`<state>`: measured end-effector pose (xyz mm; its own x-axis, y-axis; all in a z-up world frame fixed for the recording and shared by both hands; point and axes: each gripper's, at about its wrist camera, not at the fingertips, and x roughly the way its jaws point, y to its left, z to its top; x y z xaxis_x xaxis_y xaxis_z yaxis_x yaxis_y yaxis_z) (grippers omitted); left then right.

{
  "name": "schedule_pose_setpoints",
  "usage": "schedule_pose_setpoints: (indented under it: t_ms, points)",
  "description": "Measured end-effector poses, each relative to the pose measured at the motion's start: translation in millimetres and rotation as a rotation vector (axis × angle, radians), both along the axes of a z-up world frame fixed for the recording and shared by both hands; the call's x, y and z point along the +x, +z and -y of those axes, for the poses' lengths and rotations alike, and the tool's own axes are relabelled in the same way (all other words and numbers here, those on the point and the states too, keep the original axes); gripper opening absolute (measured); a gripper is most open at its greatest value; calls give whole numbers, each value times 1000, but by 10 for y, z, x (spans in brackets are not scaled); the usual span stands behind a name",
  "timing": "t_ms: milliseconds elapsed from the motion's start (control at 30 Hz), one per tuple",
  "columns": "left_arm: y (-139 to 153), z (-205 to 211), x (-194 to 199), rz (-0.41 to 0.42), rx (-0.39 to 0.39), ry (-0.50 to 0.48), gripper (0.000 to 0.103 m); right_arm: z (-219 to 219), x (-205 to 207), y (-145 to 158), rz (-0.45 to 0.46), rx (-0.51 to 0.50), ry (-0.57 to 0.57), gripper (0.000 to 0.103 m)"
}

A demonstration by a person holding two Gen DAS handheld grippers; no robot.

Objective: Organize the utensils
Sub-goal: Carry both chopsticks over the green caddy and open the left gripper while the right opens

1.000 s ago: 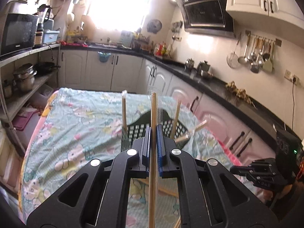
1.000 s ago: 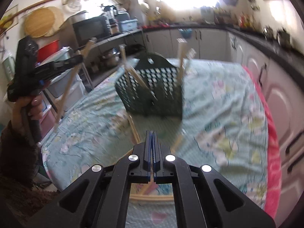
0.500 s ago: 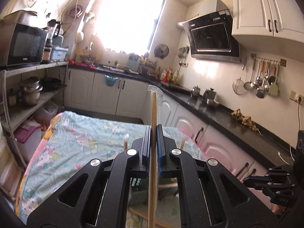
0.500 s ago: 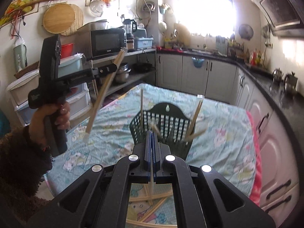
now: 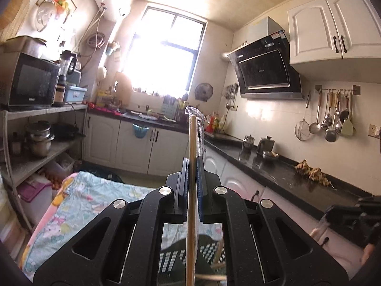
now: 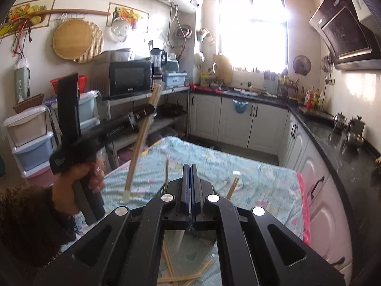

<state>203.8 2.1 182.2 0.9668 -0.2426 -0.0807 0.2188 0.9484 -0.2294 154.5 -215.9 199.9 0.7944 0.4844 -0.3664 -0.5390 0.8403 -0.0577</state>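
Since the earlier frames, both wrist views have tilted upward: the dark green perforated plastic basket point(image 5: 190, 255), formerly central in the left view, now shows only at the bottom edge, between the arms of the left gripper point(image 5: 192, 181).

Left gripper: its black, blue-lined jaws are clamped on a long pale wooden chopstick in a clear plastic sleeve point(image 5: 192, 190). In the left view the chopstick runs straight up between the jaws, its sleeve end crinkled above the tip. The right view shows what the left cannot: the whole left gripper point(image 6: 148, 110) from the side, held in the person's left hand point(image 6: 81, 181), with the chopstick point(image 6: 140, 140) slanting down towards the basket side of the table and a clear sleeve end at its lower tip.

Right gripper point(image 6: 189, 190): the jaws stand pressed together. A thin strip shows in the seam below them, but whether anything is gripped cannot be told. In the left view this gripper point(image 5: 347, 217) appears only as a dark blurred shape to the right of the basket.

Basket contents: wooden chopstick tips point(image 6: 232, 186) rise just beyond the right gripper's jaws in the right view, where the basket body itself is hidden. More loose wooden chopsticks point(image 6: 188, 275) lie crossed on the pale blue printed tablecloth point(image 6: 262, 181), on the near side of the basket.
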Motion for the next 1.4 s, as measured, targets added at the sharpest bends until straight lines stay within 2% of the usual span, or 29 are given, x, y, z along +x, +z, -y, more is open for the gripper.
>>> schedule_pose_setpoints:
  t_ms: [333,600,1033,1267,1400]
  points:
    - [101,86,180,48,11,35,3,50,137,542,118,54,-20,1]
    - [56,167,317,60,35,47,3,62,371,741,153,78,-63,1]
    - [-234,165,499,59,40,49,3,3,797,410,75,60,-113,1]
    - [-369,132,573,56,15,49,3,-64,917,198,31,45,-120,1]
    - [-407,178,574,71,27,53,3,-115,959,88,8,36,-119,1]
